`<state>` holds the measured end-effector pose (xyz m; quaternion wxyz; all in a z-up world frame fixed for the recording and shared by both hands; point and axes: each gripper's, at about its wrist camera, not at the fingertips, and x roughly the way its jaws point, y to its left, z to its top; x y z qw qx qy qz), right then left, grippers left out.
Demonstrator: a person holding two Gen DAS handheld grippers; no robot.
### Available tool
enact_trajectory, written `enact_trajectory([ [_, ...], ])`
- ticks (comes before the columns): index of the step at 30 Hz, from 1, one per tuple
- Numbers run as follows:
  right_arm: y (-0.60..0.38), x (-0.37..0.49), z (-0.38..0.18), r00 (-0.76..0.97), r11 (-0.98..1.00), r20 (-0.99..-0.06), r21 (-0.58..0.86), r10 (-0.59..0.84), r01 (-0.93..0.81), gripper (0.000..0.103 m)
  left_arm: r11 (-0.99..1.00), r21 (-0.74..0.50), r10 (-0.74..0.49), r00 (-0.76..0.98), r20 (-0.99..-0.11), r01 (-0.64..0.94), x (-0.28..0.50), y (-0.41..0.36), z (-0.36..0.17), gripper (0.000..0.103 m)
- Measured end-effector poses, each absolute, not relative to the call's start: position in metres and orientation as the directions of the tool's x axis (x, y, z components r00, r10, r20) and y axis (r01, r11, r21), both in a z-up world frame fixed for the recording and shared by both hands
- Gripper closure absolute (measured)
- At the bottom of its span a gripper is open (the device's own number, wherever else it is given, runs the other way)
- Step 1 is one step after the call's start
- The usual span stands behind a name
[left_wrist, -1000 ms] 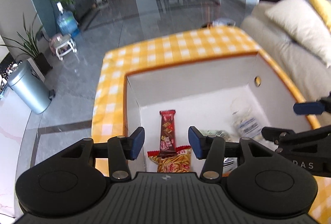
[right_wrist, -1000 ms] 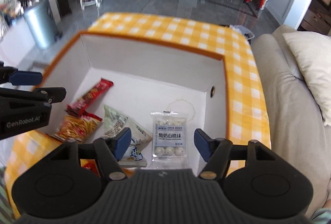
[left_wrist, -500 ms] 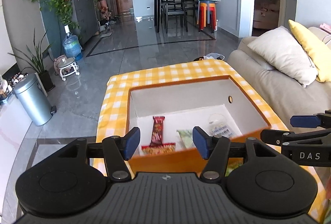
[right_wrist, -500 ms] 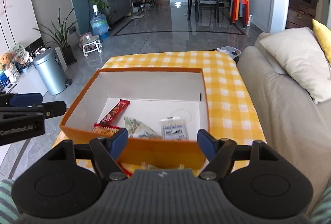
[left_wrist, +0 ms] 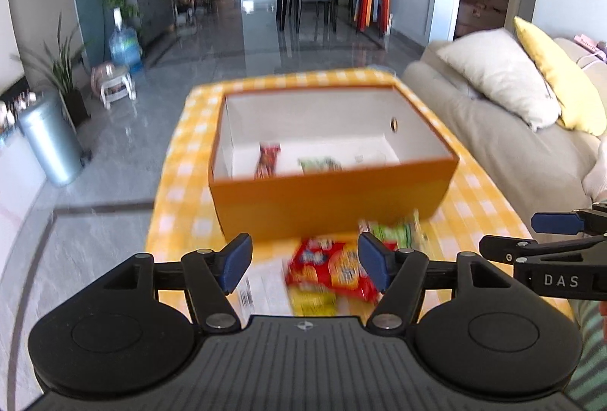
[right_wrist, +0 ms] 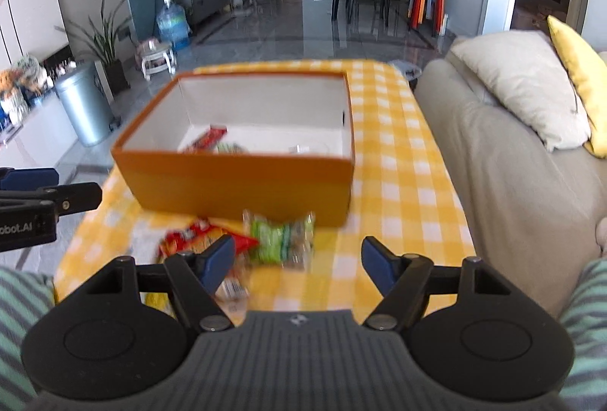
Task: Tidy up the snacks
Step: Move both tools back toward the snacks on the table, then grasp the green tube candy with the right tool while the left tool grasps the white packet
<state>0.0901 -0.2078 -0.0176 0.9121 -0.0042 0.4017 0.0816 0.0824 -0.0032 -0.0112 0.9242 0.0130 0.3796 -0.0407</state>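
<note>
1. My left gripper (left_wrist: 304, 261) has its blue-padded jaws spread wide with nothing between them, hovering above the near edge of the table, which wears a yellow-and-white checked tablecloth (left_wrist: 478, 191).
2. My right gripper (right_wrist: 296, 261) is spread just as wide and is also empty, over the same near edge but closer to the right side.
3. The orange cardboard box with a white inside (left_wrist: 330, 200) stands in the middle of the table, its long near wall facing me.
4. Inside it, a long red snack bar wrapper (left_wrist: 267, 158) lies toward the left wall, a green-and-white packet (left_wrist: 318, 164) sits beside it near the middle, and a clear packet (left_wrist: 370, 157) lies toward the right; the blur hides their print.
5. Outside the box, near the near edge, a red snack bag with yellow print (left_wrist: 330, 268) lies on the cloth, seen between my left gripper's fingers but below them.
6. A green-and-clear wrapped packet (right_wrist: 282, 236) lies just in front of the box's near wall, right of the red bag and close to it.
7. A white flat packet with a barcode (left_wrist: 261, 291) lies left of the red bag, at the near edge.
8. A beige sofa (right_wrist: 493, 160) runs along the table's right edge.
</note>
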Motion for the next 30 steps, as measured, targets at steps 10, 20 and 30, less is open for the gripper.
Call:
enact_trajectory([
  [10, -0.208, 0.091, -0.072, 0.471, 0.991, -0.875, 0.061, 0.111, -0.119, 0.032, 0.997, -0.068, -0.072, 0.566, -0.821, 0.027, 0.085, 0.005, -0.053, 0.028],
  [20, -0.214, 0.096, -0.106, 0.365, 0.991, -0.923, 0.102, 0.125, -0.081, 0.032, 0.995, -0.095, -0.086, 0.494, -0.865, 0.007, 0.086, 0.008, -0.080, 0.028],
  [30, -0.226, 0.106, -0.120, 0.361, 0.989, -0.921, 0.139, 0.144, -0.041, 0.041, 0.992, -0.120, -0.093, 0.473, -0.876, -0.028, 0.096, 0.018, -0.089, 0.028],
])
